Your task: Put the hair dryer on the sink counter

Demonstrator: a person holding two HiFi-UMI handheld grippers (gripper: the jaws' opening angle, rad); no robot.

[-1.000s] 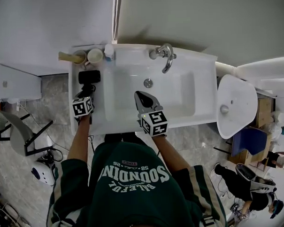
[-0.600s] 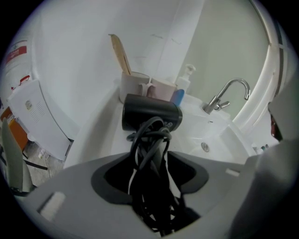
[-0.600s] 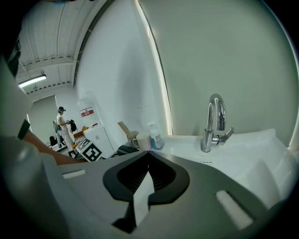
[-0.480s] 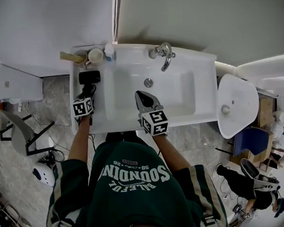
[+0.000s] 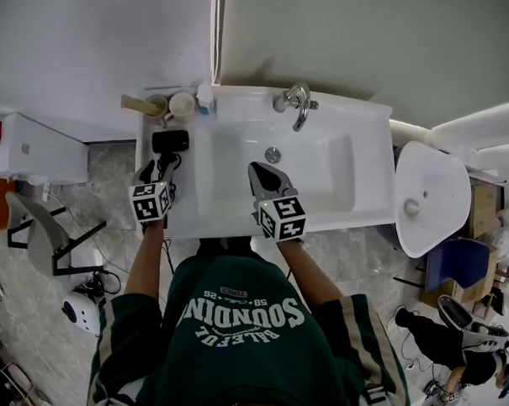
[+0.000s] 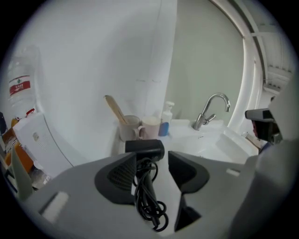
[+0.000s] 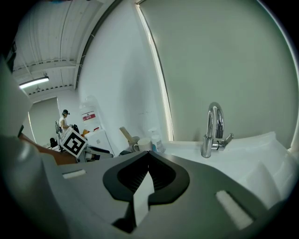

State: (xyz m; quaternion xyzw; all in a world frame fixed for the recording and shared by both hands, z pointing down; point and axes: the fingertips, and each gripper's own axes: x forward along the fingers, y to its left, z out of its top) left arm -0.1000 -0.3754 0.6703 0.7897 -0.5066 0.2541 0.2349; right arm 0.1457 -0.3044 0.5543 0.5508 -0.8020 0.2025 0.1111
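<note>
Hair dryer (image 6: 145,150) lying on the sink counter (image 5: 177,205) left of the basin (image 5: 320,166), handle partly hidden under its coiled cord (image 6: 150,205), left gripper (image 6: 152,161) jaws spread wide either side without touching it, wider than a second ago, right gripper (image 7: 148,156) jaws closed and empty over the basin, two mugs (image 6: 128,130), one bottle (image 6: 164,123), one tap (image 5: 299,103) behind.

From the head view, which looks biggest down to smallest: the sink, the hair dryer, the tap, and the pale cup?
1. sink
2. hair dryer and tap: too alike to rank
3. cup, smallest
</note>
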